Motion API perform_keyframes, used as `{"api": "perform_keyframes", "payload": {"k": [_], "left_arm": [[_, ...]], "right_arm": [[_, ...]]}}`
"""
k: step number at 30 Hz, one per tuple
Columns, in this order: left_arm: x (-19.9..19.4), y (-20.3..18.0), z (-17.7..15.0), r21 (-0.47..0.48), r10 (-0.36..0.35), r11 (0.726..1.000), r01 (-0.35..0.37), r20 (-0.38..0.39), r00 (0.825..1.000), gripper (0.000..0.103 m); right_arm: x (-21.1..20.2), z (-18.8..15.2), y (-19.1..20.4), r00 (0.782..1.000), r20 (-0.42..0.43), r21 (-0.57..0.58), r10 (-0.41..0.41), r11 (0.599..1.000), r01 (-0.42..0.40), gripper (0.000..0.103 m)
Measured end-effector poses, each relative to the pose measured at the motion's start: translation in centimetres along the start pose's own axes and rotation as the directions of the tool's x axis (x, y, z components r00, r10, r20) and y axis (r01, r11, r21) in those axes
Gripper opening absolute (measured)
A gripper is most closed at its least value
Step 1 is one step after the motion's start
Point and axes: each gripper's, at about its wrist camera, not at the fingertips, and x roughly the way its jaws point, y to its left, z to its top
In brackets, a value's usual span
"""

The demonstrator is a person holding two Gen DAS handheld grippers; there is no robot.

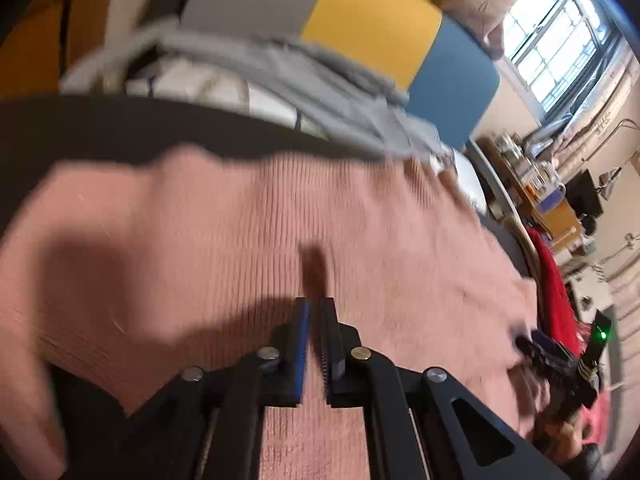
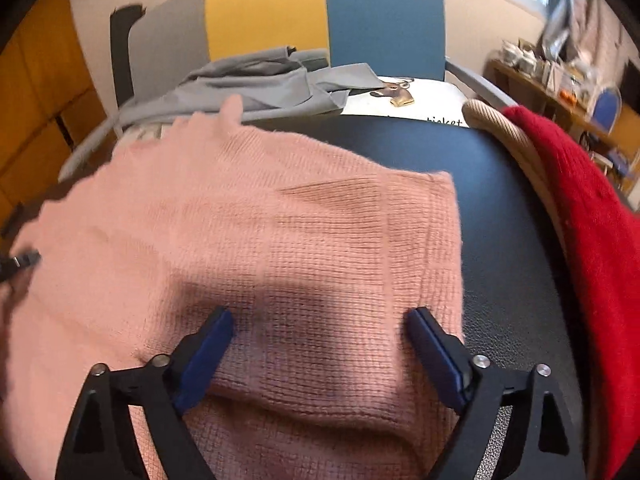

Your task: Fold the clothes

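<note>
A pink knitted sweater (image 2: 256, 240) lies spread on a dark counter (image 2: 500, 216), directly under and ahead of both pairs of jaws. The left gripper (image 1: 315, 332) has its jaws nearly clenched, with only a narrow gap and no cloth visibly between them. The right gripper (image 2: 320, 344) has its jaws spread wide, released, straddling a fold of the sweater. A red garment (image 2: 592, 216) lies right of the right jaws; grey clothing (image 2: 256, 84) lies beyond.

Tricolour chair back (image 2: 320, 12), perhaps cluttered shelf (image 2: 556, 80).
</note>
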Motion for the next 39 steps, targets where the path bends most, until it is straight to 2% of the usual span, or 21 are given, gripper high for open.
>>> {"api": "perform_keyframes", "payload": {"k": [3,5,7,10,12,13,15,19,23,26,28,31,32,34,35,39], "left_arm": [[-1.0,-2.4,0.7,0.061,-0.008,0.998,0.005,0.06,0.998,0.014],[0.0,-4.3,0.7,0.126,0.0,0.992,-0.005,0.035,0.999,0.015],[1.9,-4.9,0.2,0.164,0.061,0.985,-0.058,-0.01,0.998,0.015],[4.6,-5.0,-0.9,0.2,0.16,0.969,-0.144,-0.067,0.985,0.015],[4.4,-3.8,-1.7,0.163,0.126,0.979,-0.119,-0.032,0.992,0.017],[4.2,-3.5,-2.1,0.155,0.115,0.982,-0.111,-0.017,0.993,0.017],[3.9,-3.1,-2.7,0.15,0.105,0.983,-0.105,0.009,0.994,0.017],[3.5,-2.5,-2.6,0.104,0.088,0.991,-0.089,0.008,0.996,0.017],[2.7,-3.9,-1.2,0.165,0.025,0.986,-0.026,0.006,1.0,0.021],[2.2,-5.0,0.7,0.233,-0.034,0.972,0.027,0.026,0.999,0.029],[2.4,-5.7,2.6,0.268,-0.055,0.962,0.046,0.026,0.998,0.037],[3.8,-6.6,5.1,0.301,-0.064,0.952,0.061,0.002,0.998,0.042],[4.3,-6.8,5.8,0.303,-0.069,0.951,0.068,-0.006,0.998,0.042],[5.8,-7.2,7.2,0.305,-0.082,0.948,0.088,-0.033,0.996,0.043],[6.3,-7.4,7.6,0.313,-0.092,0.945,0.099,-0.039,0.995,0.042],[8.6,-8.4,9.1,0.345,-0.083,0.933,0.099,-0.062,0.995,0.042]], "right_arm": [[-0.6,0.8,0.8,1.0,0.021,-0.02,-0.007,1.0,0.008,0.091],[-1.0,2.0,1.4,0.999,0.049,-0.013,0.002,1.0,-0.001,0.091],[-0.3,3.3,2.4,0.999,0.047,-0.023,0.007,1.0,-0.006,0.091],[1.9,4.4,3.5,1.0,-0.002,-0.048,-0.018,0.999,0.018,0.091],[3.6,4.1,3.4,0.998,-0.036,-0.049,-0.044,0.998,0.042,0.093],[3.9,3.8,3.1,0.998,-0.037,-0.041,-0.049,0.998,0.047,0.099],[4.1,3.6,2.2,0.999,-0.034,-0.008,-0.029,1.0,0.028,0.103],[4.1,3.4,2.5,0.999,-0.022,-0.015,-0.032,0.999,0.032,0.103],[3.4,3.9,2.1,0.999,-0.002,-0.001,0.04,0.999,-0.04,0.103],[2.4,4.8,2.0,0.993,0.029,-0.012,0.118,0.993,-0.118,0.099],[2.0,5.7,2.0,0.984,0.044,-0.022,0.173,0.985,-0.172,0.099],[2.6,8.1,2.9,0.965,0.044,-0.051,0.26,0.965,-0.258,0.097],[3.2,9.0,3.3,0.962,0.037,-0.064,0.27,0.961,-0.267,0.095],[4.4,10.4,4.1,0.962,0.016,-0.087,0.271,0.959,-0.268,0.072],[5.4,11.1,4.3,0.961,-0.001,-0.089,0.277,0.957,-0.276,0.068],[8.6,13.8,5.1,0.96,-0.025,-0.092,0.279,0.956,-0.28,0.067]]}}
